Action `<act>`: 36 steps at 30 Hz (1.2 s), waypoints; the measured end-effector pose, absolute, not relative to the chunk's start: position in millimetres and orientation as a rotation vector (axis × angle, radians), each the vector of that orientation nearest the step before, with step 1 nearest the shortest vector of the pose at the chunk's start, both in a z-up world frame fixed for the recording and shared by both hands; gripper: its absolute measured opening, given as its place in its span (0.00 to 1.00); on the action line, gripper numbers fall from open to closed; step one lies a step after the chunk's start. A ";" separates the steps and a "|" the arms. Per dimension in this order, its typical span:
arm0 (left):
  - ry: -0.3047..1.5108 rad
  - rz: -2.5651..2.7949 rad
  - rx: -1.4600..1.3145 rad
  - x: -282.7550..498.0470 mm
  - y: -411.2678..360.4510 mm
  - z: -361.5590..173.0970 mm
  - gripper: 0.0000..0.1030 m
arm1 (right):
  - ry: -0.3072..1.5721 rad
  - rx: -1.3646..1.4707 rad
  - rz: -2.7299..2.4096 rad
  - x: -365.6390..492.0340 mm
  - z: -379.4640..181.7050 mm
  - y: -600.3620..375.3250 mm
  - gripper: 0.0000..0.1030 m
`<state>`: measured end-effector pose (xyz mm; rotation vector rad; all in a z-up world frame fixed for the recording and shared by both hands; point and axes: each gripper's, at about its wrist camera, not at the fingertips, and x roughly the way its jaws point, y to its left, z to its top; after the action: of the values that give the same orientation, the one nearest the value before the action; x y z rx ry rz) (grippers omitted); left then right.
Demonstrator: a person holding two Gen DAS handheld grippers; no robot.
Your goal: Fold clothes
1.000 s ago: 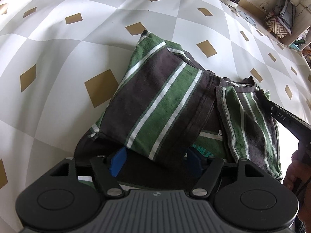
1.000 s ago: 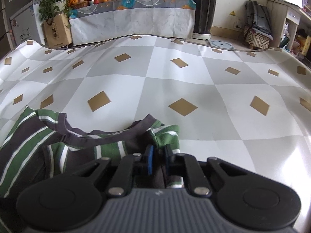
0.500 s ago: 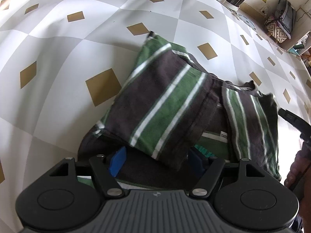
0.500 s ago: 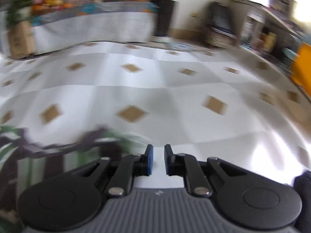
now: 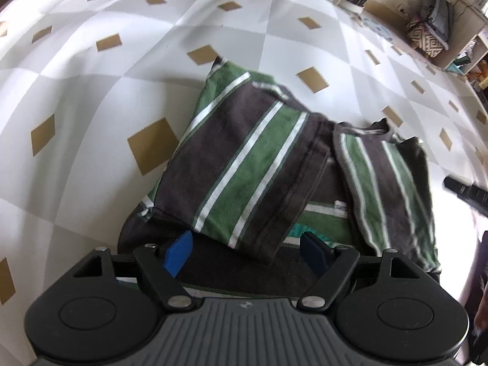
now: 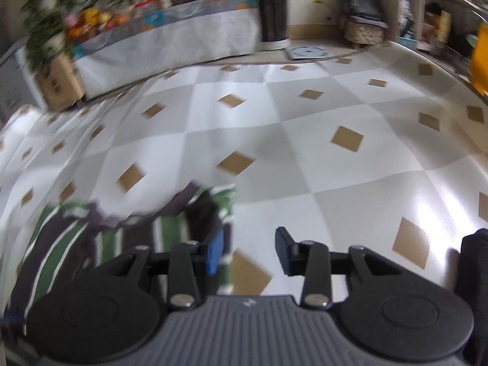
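1. Nearest the left camera, the left gripper (image 5: pixel 246 248) hangs wide open and empty over the green, charcoal and white striped cotton shirt (image 5: pixel 244 164).
2. The right gripper (image 6: pixel 248 251), shut on the shirt a second ago, now gapes empty beside it: that fold looks released.
3. Both sleeves lie folded inward on the grey-and-white checked floor (image 5: pixel 122 70).
4. The white neck label (image 5: pixel 341 207) is unreadable.

Green, dark grey and white striped cotton shirt (image 5: pixel 244 164), partly folded, both sides turned inward, flat on checkered floor.
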<state>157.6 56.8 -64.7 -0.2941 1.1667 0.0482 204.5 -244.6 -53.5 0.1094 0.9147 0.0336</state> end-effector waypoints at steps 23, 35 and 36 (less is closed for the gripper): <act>1.171 -0.044 -0.136 77.2 52.3 -58.4 0.75 | 1.053 0.148 -0.015 91.3 -48.2 -221.4 0.51; 1.165 -0.070 -0.133 29.2 38.8 -61.1 0.75 | 1.077 0.169 0.010 33.2 -54.4 -201.5 0.52; 1.167 -0.071 -0.131 27.2 38.6 -62.9 0.75 | 1.080 0.166 0.013 30.0 -55.7 -199.4 0.52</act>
<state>27.2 38.6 -62.9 -0.1309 1.1674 -0.0706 30.0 -199.4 -55.7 0.1658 1.0801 0.0130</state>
